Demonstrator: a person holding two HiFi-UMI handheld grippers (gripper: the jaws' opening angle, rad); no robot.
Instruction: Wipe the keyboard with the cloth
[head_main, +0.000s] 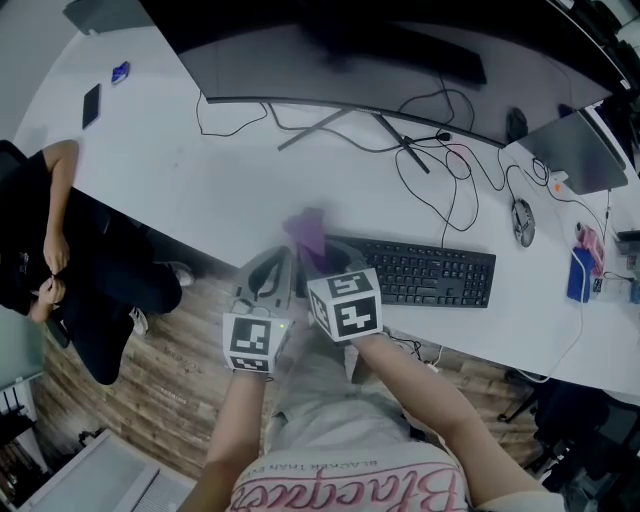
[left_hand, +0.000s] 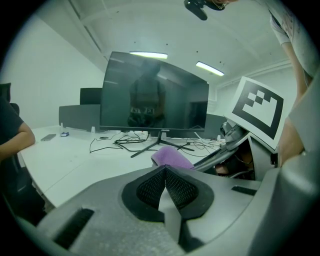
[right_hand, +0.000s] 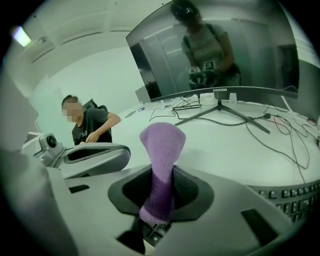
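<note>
The right tool (right_hand: 159, 190) pinched a soft purple cloth (right_hand: 162, 145) near the left end of the black keyboard (head_main: 430, 275) on the white desk (head_main: 180, 170), apparently poised to begin wiping. The left tool (left_hand: 165, 187), pressed together on nothing, hung alongside, seemingly unneeded.

There are 2 grippers, the left gripper (head_main: 268, 275) and the right gripper (head_main: 325, 262), with 2 marker cubes (head_main: 345, 303) between them, 1 on each, and 1 purple cloth (head_main: 306, 232). The 1 white desk (head_main: 180, 170) bears 1 black keyboard (head_main: 430, 272), 1 mouse (head_main: 523, 222), 1 dark phone (head_main: 91, 105), 1 small blue object (head_main: 120, 72) and 1 curved monitor (head_main: 340, 60). 2 people show: 1 seated person (head_main: 55, 240) at the desk's left edge and 1 person holding the grippers (head_main: 340, 480).
</note>
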